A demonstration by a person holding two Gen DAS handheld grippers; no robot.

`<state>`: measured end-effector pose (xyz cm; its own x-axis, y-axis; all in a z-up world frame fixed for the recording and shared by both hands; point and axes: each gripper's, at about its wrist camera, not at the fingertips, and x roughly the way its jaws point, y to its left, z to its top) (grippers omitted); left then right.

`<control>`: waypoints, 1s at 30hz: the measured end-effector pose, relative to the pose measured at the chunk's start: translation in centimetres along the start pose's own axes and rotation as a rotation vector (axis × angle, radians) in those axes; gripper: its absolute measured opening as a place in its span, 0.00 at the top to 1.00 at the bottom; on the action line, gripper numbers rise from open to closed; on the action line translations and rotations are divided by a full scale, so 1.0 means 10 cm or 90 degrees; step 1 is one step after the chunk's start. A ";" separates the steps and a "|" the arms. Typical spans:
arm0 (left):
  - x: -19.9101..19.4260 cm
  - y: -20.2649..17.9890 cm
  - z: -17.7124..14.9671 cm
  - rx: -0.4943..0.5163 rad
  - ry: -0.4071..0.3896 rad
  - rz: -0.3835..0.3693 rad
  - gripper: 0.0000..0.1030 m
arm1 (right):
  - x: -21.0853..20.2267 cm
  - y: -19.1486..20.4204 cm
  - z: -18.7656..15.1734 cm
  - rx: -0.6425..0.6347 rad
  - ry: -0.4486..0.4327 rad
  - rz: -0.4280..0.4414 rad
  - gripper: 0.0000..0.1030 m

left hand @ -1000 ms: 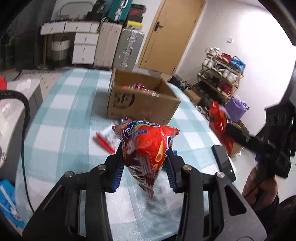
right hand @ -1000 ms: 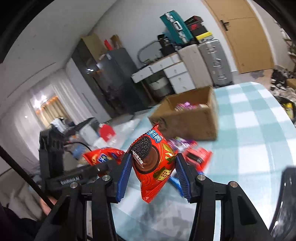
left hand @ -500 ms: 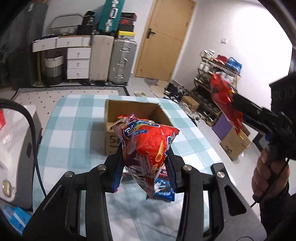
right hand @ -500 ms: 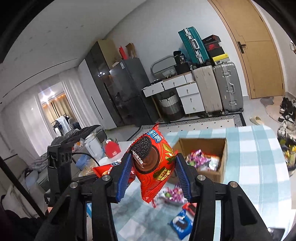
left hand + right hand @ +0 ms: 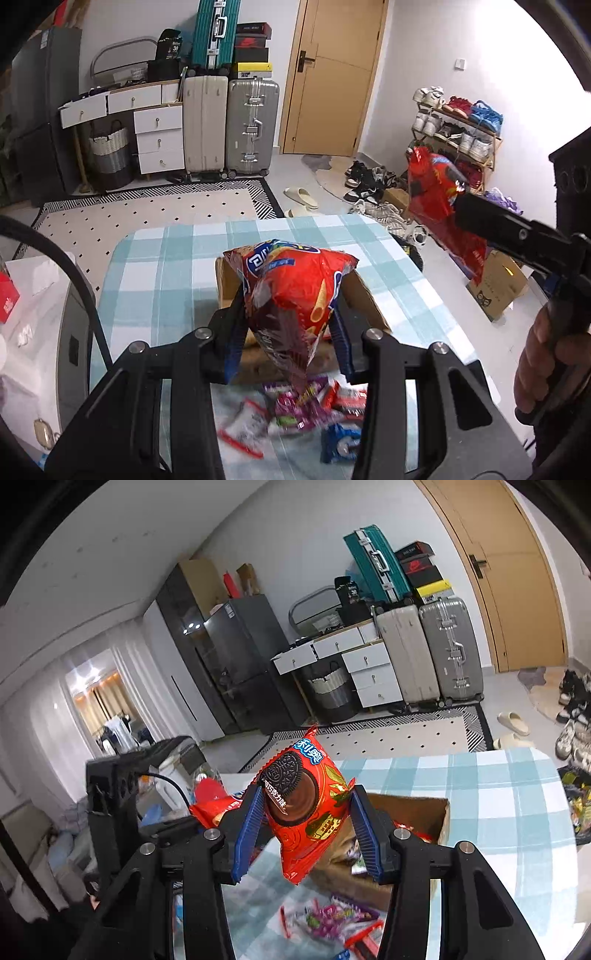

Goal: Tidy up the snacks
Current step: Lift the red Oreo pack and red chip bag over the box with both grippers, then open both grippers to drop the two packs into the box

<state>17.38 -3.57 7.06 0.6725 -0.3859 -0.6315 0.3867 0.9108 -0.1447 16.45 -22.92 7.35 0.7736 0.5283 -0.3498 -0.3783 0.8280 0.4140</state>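
My left gripper (image 5: 286, 328) is shut on a puffy red chip bag (image 5: 295, 291), held high above the table. Behind the bag sits an open cardboard box (image 5: 369, 301), mostly hidden by it. My right gripper (image 5: 304, 829) is shut on a red cookie bag (image 5: 303, 808) with a dark sandwich cookie printed on it. The same cookie bag (image 5: 439, 199) shows at the right of the left wrist view, up in the air. The box (image 5: 424, 814) lies below and behind the right gripper, snacks inside it. Several loose snack packets (image 5: 314, 410) lie on the checked tablecloth (image 5: 162, 280) in front of the box.
A person's hand (image 5: 546, 362) grips the right tool. Suitcases (image 5: 251, 129), white drawers (image 5: 159, 136) and a wooden door (image 5: 332, 77) stand behind the table. A shoe rack (image 5: 458, 129) and a floor carton (image 5: 498, 284) are to the right. A dark fridge (image 5: 243, 661) stands at the left.
Both grippers have risen and drawn back with their bags still held. The box and loose packets now sit lower and nearer in both views, and more of the room shows.
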 end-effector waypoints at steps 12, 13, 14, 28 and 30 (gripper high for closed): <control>1.16 0.23 0.29 0.004 0.069 0.014 0.64 | 0.83 -0.48 0.23 -0.012 0.065 -0.074 0.53; 1.25 0.25 0.28 0.002 0.075 0.011 0.64 | 0.89 -0.52 0.21 -0.012 0.074 -0.080 0.53; 1.35 0.27 0.28 0.003 0.087 0.008 0.64 | 0.97 -0.58 0.18 -0.012 0.087 -0.089 0.53; 2.09 0.39 0.13 0.019 0.140 0.014 0.64 | 1.55 -0.97 -0.18 -0.038 0.177 -0.137 0.53; 2.12 0.35 0.11 0.033 0.141 0.031 0.64 | 1.57 -0.99 -0.21 -0.043 0.181 -0.140 0.53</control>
<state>33.68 -8.68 -5.95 0.5391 -0.2948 -0.7890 0.3924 0.9168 -0.0743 31.28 -22.43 -4.01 0.6720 0.3591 -0.6476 -0.2577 0.9333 0.2501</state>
